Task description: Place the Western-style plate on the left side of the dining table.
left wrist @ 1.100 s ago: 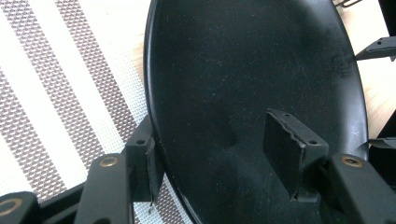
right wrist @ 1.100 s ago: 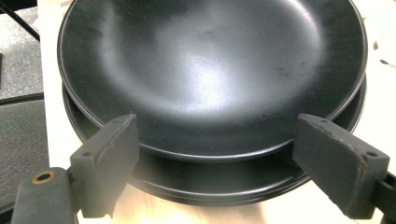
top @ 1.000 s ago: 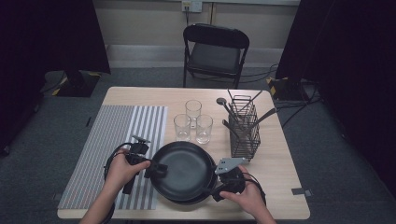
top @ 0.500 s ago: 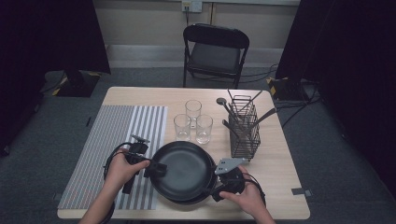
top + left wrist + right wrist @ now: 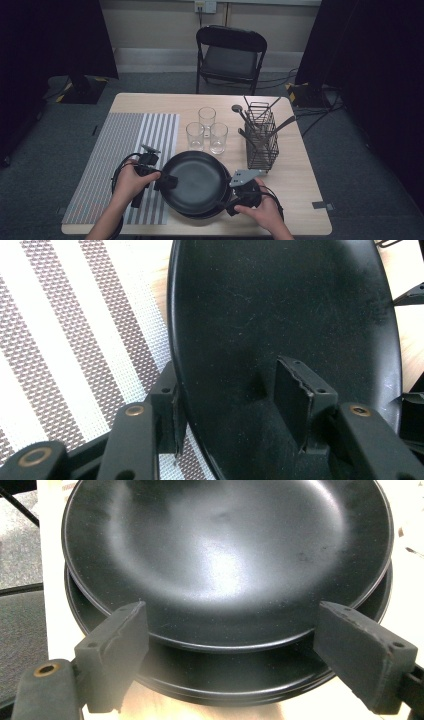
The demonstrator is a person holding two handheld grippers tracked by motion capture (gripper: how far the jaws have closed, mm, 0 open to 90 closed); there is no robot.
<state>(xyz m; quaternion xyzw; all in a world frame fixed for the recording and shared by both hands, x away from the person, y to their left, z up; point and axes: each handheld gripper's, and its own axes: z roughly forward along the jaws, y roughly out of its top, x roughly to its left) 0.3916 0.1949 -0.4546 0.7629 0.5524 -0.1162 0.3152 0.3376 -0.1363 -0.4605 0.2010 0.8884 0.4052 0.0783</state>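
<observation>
A stack of black plates sits at the table's front middle. The top plate [image 5: 197, 182] [image 5: 280, 305] [image 5: 225, 545] is tipped up off the lower plates [image 5: 240, 675]. My left gripper [image 5: 167, 181] [image 5: 232, 400] is shut on the top plate's left rim, with one pad under the rim and the other on the inner face. My right gripper [image 5: 227, 205] [image 5: 237, 630] is at the stack's front right. It stands open, its jaws spread wide on either side of the top plate's near rim without touching it.
A striped placemat [image 5: 125, 150] lies under my left hand. Three clear glasses [image 5: 205, 132] stand just behind the plates. A wire caddy [image 5: 261, 137] with utensils stands to their right. A folding chair [image 5: 230, 52] is beyond the table's far edge.
</observation>
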